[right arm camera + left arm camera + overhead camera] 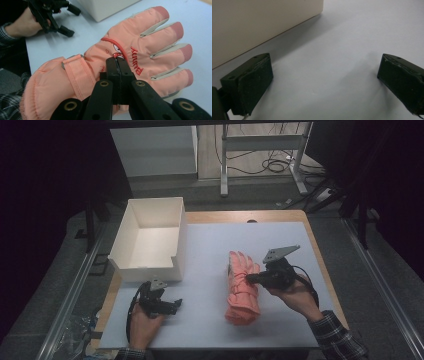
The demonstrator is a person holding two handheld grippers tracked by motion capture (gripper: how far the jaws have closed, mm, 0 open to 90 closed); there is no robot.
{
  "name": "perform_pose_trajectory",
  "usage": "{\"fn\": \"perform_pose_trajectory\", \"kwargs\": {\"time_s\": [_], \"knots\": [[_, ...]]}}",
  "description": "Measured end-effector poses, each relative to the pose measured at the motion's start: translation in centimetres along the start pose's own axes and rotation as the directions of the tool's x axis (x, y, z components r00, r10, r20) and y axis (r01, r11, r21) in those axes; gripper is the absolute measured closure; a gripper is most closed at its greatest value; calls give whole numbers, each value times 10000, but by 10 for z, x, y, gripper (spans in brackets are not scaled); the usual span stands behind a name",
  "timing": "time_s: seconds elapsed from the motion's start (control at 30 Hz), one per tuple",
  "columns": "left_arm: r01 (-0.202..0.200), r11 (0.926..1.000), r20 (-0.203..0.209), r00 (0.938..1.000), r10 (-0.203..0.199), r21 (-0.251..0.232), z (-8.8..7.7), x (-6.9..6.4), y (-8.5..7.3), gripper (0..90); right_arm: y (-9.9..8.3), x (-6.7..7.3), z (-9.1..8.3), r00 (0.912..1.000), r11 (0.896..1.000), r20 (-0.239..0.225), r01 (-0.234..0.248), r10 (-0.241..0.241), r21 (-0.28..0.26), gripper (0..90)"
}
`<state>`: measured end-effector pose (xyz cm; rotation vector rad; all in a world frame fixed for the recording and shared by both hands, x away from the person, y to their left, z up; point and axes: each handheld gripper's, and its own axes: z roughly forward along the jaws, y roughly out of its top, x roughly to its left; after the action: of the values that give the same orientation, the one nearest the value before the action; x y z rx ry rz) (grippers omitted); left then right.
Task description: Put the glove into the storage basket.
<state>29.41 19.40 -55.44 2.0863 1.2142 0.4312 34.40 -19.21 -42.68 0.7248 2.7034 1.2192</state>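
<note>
The right gripper (248, 278), held in a hand that comes in from the lower right with the wrist bent inward, points left across the white mat (280, 245). Its jaws are clenched together, pinching a bit of the pink ski glove (140, 52) on the back of its hand; the glove's fingers stretch ahead of the tips, its cuff back beside them. The left gripper (176, 305) rests low in a hand, jaws spread wide over bare mat, the white box (150, 237) just ahead to its left.

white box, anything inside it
The white box shows only its bare floor and inner walls. The strip just behind its near wall is hidden from the high view.
</note>
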Motion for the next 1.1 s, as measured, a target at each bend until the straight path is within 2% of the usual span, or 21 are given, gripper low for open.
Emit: {"fn": "perform_pose_trajectory", "kwargs": {"time_s": [0.1, 0.33, 0.57, 0.7, 0.87, 1.1], "knots": [[3, 10000, 1, 10000, -3, -3, 0, 0, 0, 2, -6, 0, 9, 10000, 9998, -27, -34, 35, 193, 899], [30, 10000, 2, 10000, -30, -6, 0, 0, 0, 2, -14, -1, 20, 9997, 9989, 253, -7, -5, 473, 899], [33, 10000, 1, 10000, -33, 1, 0, 0, 0, 2, -25, 0, 35, 9993, 9965, 256, -290, 270, 787, 899], [-23, 10000, 2, 10000, 23, 49, 0, 0, 0, 2, -28, 0, 39, 9992, 9963, 258, -314, 295, 795, 899], [13, 10000, -1, 10000, -13, 21, 0, 0, 0, 2, -29, -1, 36, 9994, 9979, 204, -292, 280, 573, 885], [30, 10000, 1, 10000, -30, 9, 0, 0, 0, 2, -28, -5, 21, 9980, 9977, -8, -634, 634, -253, 799]]}}
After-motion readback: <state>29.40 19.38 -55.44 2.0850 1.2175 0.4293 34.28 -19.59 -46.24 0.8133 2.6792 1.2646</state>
